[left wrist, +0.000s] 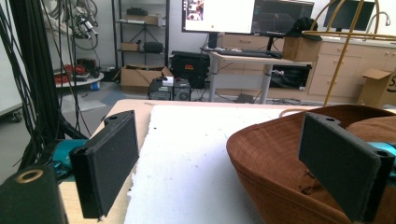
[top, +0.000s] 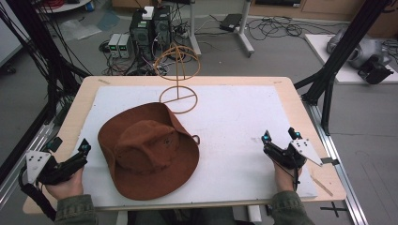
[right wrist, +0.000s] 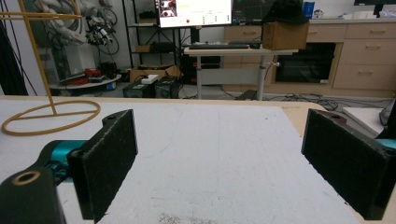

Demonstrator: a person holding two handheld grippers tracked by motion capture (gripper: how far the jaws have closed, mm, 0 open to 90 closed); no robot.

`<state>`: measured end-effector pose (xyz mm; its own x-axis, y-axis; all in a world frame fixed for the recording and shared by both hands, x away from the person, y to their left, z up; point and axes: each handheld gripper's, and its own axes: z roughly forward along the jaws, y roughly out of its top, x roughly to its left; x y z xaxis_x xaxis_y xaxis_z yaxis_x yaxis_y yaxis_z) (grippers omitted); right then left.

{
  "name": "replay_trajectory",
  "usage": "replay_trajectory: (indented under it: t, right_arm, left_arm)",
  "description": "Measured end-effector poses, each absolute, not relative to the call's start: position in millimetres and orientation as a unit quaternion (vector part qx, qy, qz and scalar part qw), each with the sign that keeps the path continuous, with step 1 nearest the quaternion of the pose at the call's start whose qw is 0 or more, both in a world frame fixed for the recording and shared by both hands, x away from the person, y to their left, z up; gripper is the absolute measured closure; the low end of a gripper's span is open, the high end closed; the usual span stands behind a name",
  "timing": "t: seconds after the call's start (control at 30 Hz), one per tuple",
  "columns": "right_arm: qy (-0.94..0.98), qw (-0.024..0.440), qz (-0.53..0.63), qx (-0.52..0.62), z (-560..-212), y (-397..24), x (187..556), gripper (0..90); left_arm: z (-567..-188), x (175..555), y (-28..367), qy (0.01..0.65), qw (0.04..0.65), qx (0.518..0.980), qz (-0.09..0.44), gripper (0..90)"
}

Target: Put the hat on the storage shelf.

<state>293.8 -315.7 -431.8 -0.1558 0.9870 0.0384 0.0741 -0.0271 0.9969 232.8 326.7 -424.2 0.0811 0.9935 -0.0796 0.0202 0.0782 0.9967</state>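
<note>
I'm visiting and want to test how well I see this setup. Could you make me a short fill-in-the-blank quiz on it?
1. The brown hat lies on a ____ mat.
2. The wire stand rises ____ the hat, toward the table's far edge.
3. Both the left claw and right claw are ____, holding nothing.

Missing words: white; behind; open

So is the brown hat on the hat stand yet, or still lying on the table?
Still on the table. The brown hat lies brim-down on the white mat, and the wire hat stand behind it is bare.
</note>
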Motion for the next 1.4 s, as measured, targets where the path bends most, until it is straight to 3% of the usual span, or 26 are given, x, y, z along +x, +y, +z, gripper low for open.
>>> replay_trajectory:
  t: [0.9, 1.4]
  right_arm:
    - [0.551, 0.434, 0.526, 0.481, -432.3, -315.7, 294.5, 9.8]
    - [0.551, 0.431, 0.529, 0.481, -432.4, -315.2, 294.5, 9.8]
  left_arm:
    - [-422.2, 233.2, 327.6, 0.5, 0.547, 0.504, 0.443, 12.9]
    - [-411.3, 239.4, 327.3, 0.463, 0.566, 0.551, 0.403, 12.9]
